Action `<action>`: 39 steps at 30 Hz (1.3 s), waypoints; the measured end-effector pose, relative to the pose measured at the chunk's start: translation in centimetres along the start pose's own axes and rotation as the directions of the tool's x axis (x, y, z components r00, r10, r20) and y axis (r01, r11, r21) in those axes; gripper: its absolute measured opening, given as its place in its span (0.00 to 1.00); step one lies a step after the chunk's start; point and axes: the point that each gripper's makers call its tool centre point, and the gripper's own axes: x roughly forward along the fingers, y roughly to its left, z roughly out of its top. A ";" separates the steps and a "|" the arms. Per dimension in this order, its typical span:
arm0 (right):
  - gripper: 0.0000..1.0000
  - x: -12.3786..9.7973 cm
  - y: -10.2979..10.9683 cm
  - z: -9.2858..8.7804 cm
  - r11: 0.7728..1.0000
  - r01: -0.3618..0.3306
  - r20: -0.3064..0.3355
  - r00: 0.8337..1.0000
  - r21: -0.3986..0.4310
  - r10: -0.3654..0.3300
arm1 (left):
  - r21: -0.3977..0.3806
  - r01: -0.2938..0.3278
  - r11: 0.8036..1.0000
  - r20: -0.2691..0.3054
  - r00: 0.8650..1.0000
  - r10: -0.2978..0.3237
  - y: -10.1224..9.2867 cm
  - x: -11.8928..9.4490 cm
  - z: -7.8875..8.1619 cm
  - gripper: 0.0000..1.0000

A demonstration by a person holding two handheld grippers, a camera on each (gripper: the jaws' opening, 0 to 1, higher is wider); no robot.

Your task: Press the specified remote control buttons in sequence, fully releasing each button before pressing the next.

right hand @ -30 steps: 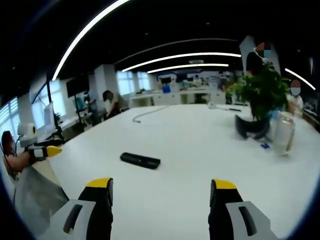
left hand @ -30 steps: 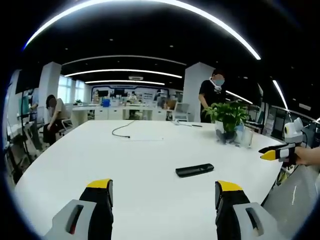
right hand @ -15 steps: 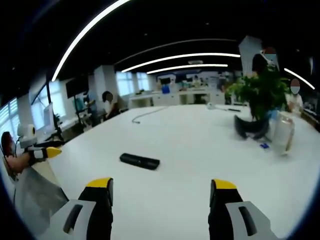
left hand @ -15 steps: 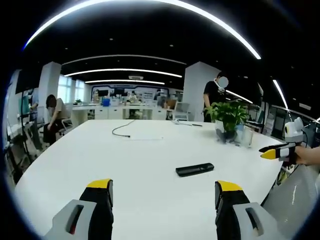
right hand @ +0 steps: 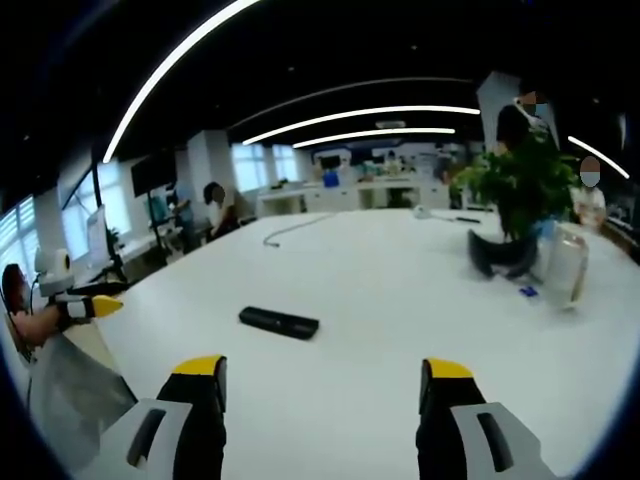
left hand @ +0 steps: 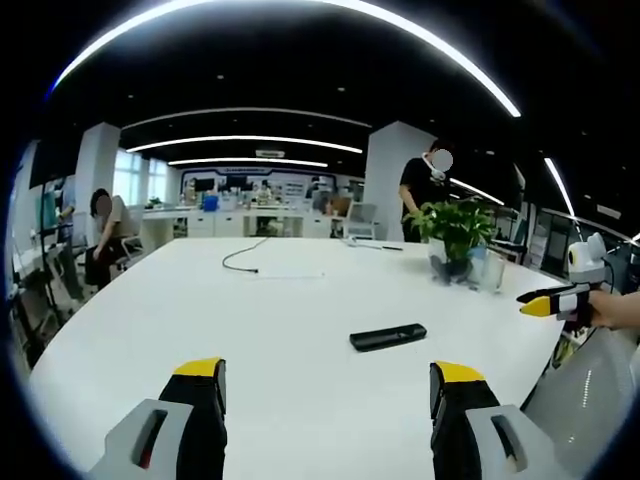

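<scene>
Left claw (left hand: pixel 325 385): I hold it spread wide with nothing between the jaws, low over the white worktop (left hand: pixel 260 330); from the right claw's camera it shows as a small yellow-tipped shape (right hand: pixel 100 303) far off to that claw's left, past the worktop's edge.
Right claw (right hand: pixel 320 385): also spread and holding nothing, hovering above the worktop; from the left claw's camera its yellow tip (left hand: pixel 538 305) sits off to the right, by the worktop's rim.
Remote control (left hand: pixel 388 337): lying flat ahead of the left claw, slightly right of its centre line, well apart from both jaws; ahead and left of the right claw (right hand: pixel 279 322).
Why held so: my guess is I keep both claws back so the remote stays in sight, and no press has begun.
Left claw's camera adds: a thin cable (left hand: pixel 243 260) farther out, a potted plant (left hand: pixel 455 235) beyond the remote to the right.
Right claw's camera adds: a pale container (right hand: pixel 562 270) just beside the plant; the buttons are too small to read in either view.
</scene>
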 end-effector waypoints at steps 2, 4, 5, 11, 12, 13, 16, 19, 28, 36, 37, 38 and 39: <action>0.78 0.0 0.0 0.0 1.000 -0.001 -0.001 1.000 0.000 0.001 | 0.000 0.001 1.000 -0.001 1.000 -0.001 0.0 0.0 0.0 0.87; 0.78 0.0 0.0 0.0 1.000 0.000 -0.002 1.000 -0.001 0.000 | 0.000 0.002 1.000 -0.002 1.000 -0.002 -0.1 0.0 0.0 0.87; 0.78 0.0 0.0 0.0 1.000 -0.001 -0.002 1.000 -0.001 0.001 | 0.001 0.003 1.000 -0.002 1.000 -0.003 -0.1 0.0 0.0 0.87; 0.77 0.0 0.0 0.0 1.000 -0.001 0.000 1.000 -0.002 0.001 | 0.006 0.021 1.000 -0.011 1.000 -0.021 -0.5 0.1 -0.1 0.87; 0.77 0.0 0.0 0.0 1.000 -0.002 0.000 1.000 -0.002 0.002 | 0.008 0.035 0.999 -0.020 0.999 -0.034 -0.8 0.2 -0.3 0.87; 0.78 0.1 0.0 0.0 1.000 -0.003 0.000 1.000 0.001 0.003 | 0.009 0.044 0.999 -0.027 0.999 -0.044 -0.9 0.2 -0.4 0.86; 0.77 0.1 -0.1 0.0 1.000 -0.002 0.000 1.000 0.000 0.002 | -0.032 0.103 0.994 -0.057 0.993 -0.105 -2.0 0.5 -0.9 0.85; 0.77 0.1 -0.1 0.0 1.000 -0.003 -0.002 1.000 0.002 0.003 | -0.116 0.159 0.980 -0.096 0.981 -0.170 -2.8 0.8 -1.6 0.85; 0.75 0.1 0.0 0.0 1.000 -0.005 -0.002 1.000 0.006 0.005 | -0.129 0.228 0.965 -0.223 0.942 -0.252 -4.6 1.4 -3.4 0.85; 0.75 0.1 -0.2 0.0 1.000 -0.004 -0.004 1.000 0.009 0.004 | 0.035 0.325 0.945 -0.352 0.889 -0.292 -5.1 2.5 -4.1 0.85; 0.75 0.1 -0.2 0.0 1.000 -0.004 -0.004 1.000 0.009 0.004 | 0.052 0.334 0.941 -0.369 0.882 -0.293 -5.1 2.7 -4.4 0.85; 0.74 0.1 -0.2 0.0 1.000 -0.004 -0.004 1.000 0.010 0.004 | 0.070 0.347 0.935 -0.390 0.873 -0.294 -5.1 3.0 -4.7 0.85; 0.74 0.1 -0.4 -0.1 1.000 -0.003 -0.003 1.000 0.011 0.003 | 0.078 0.353 0.932 -0.398 0.869 -0.296 -5.2 3.2 -4.9 0.84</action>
